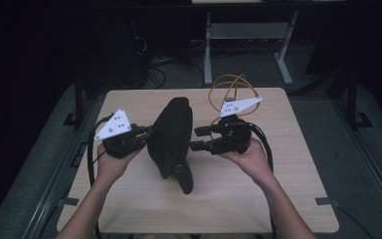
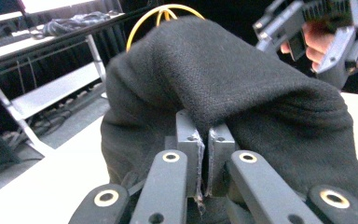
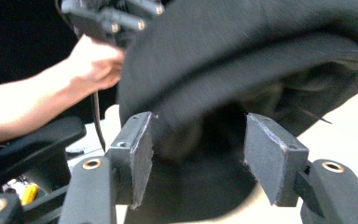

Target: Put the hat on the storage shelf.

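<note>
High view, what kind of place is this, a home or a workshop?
Probably a lab or workshop: a bare wooden table on dark floor, a metal-legged workbench behind it, and cables lying loose underneath.

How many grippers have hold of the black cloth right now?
1. The left gripper is shut on the cloth at its left edge; the right gripper is open beside its right edge.

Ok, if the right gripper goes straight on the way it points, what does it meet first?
Probably the black cloth: the right gripper has its open jaws aimed at its hanging fold, which the left gripper holds pinched up; the gap is hard to judge.
</note>
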The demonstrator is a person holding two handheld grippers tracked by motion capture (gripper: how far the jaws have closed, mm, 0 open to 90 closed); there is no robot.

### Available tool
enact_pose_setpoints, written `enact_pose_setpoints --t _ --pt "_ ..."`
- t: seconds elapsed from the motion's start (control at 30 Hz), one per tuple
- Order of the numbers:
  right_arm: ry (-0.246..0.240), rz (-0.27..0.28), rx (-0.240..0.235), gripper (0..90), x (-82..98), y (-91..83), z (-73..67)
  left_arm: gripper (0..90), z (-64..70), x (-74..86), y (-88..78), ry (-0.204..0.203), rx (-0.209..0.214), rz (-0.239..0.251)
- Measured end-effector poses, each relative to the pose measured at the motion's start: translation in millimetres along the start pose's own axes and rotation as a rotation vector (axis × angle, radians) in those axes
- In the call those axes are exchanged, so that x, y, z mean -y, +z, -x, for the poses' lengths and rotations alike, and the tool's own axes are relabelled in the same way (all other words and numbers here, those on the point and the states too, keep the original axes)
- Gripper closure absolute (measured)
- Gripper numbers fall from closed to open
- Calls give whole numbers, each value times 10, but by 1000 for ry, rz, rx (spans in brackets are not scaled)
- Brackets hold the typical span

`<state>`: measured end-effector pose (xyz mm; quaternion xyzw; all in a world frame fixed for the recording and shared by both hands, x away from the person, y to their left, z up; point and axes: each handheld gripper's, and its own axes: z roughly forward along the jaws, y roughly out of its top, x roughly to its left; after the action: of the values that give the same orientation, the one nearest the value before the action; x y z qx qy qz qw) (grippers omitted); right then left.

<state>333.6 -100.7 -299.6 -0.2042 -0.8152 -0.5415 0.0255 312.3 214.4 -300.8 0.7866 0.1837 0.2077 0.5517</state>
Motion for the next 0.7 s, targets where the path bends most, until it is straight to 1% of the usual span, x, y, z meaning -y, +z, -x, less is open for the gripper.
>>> enact_pose_setpoints --t 0.07,0.13,0.17,0.3,0.37,0.4,0.47,0.5,0.7 --pt "-13 -10 29 401 42 -39 8 871 -43 -17 -26 -11 -2 -2" --pt "-14 -25 46 387 99 -76 26 871 -89 -45 -50 -23 2 -7" --pt "-14 -33 61 376 139 -96 41 871 -101 -57 -54 -23 -1 -7" --pt "-3 -49 89 358 265 -161 88 871 -167 -146 -61 -15 -4 -17" --pt "7 -51 106 351 337 -208 122 871 -196 -185 -50 -14 -4 -26" --pt "9 -51 112 349 361 -228 135 871 -216 -207 -44 -7 -6 -34" --pt "21 -47 127 346 434 -290 166 871 -249 -244 -23 -11 -4 -41" --pt "24 -44 133 341 460 -309 176 871 -274 -265 -12 -7 -3 -49" --pt "43 -37 186 317 660 -487 241 871 -370 -358 55 -27 14 -63"
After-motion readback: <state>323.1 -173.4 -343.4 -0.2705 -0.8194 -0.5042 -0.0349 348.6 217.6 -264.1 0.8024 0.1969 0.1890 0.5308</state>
